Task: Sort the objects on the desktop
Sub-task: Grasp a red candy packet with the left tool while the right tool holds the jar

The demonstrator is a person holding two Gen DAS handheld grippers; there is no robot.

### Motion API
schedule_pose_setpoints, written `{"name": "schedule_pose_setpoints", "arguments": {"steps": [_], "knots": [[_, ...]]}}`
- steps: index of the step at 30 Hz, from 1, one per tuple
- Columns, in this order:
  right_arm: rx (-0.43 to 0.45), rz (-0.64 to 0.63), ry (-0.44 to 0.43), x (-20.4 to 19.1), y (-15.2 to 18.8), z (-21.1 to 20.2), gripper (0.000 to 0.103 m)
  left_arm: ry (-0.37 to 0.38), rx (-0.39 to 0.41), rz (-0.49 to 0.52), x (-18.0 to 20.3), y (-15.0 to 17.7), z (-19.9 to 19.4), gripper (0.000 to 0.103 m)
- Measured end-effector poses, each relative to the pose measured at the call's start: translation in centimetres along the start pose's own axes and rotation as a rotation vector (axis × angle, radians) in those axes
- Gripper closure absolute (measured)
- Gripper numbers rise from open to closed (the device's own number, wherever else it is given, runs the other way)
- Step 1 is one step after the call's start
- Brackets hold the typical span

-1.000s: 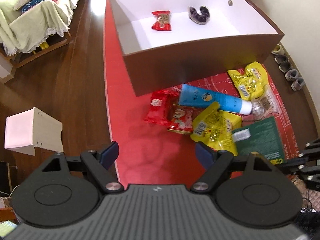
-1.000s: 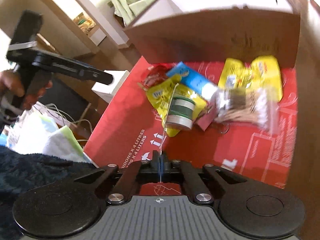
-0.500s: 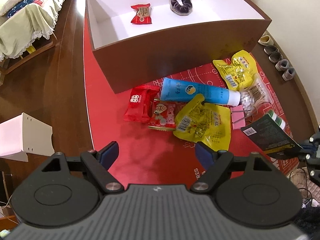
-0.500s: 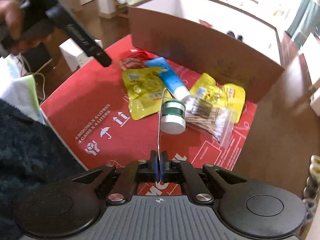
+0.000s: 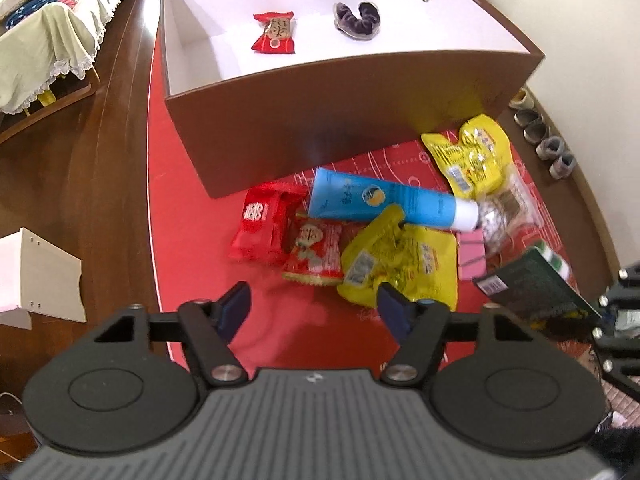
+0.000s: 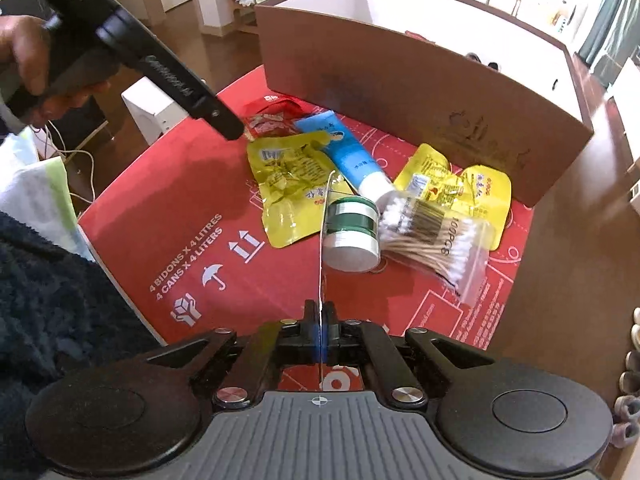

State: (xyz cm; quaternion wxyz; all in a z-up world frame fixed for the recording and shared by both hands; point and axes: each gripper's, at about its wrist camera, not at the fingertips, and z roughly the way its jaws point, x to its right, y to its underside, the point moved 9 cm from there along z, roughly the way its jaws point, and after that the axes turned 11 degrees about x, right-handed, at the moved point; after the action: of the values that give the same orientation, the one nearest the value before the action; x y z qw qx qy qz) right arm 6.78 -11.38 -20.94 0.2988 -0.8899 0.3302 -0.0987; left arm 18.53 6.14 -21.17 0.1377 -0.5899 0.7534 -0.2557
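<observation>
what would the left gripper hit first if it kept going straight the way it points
Probably the red snack packet just ahead of the open left gripper, beside the yellow pouch. Depth is unclear, so it could meet the red mat first.

draped sofa (image 5: 48,36) | white stand (image 5: 36,276) | shoes by wall (image 5: 544,136)

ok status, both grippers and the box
Left gripper open, empty, above snack packets. Right gripper shut on green blister card, lifted. Box ahead, nothing blocking.

Dark green card pack (image 5: 532,280) lifted, edge-on; pouches (image 5: 400,260), blue tube (image 5: 384,200) lying before brown box (image 5: 360,92).
</observation>
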Motion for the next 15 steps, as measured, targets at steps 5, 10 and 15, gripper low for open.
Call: {"name": "schedule_pose_setpoints", "arguments": {"steps": [5, 10, 15], "knots": [[0.001, 0.062, -0.01, 0.8, 0.3, -0.3, 0.103, 0.012, -0.01, 0.041, 0.4, -0.8, 2.0, 0.052], [-0.001, 0.089, -0.015, 1.2, 0.3, -0.5, 0.103, 0.026, -0.028, 0.096, 1.1, -1.6, 4.0, 0.062], [-0.001, 0.105, -0.021, 1.5, 0.3, -0.5, 0.103, 0.018, -0.038, 0.122, 1.2, -1.3, 5.1, 0.064]]}}
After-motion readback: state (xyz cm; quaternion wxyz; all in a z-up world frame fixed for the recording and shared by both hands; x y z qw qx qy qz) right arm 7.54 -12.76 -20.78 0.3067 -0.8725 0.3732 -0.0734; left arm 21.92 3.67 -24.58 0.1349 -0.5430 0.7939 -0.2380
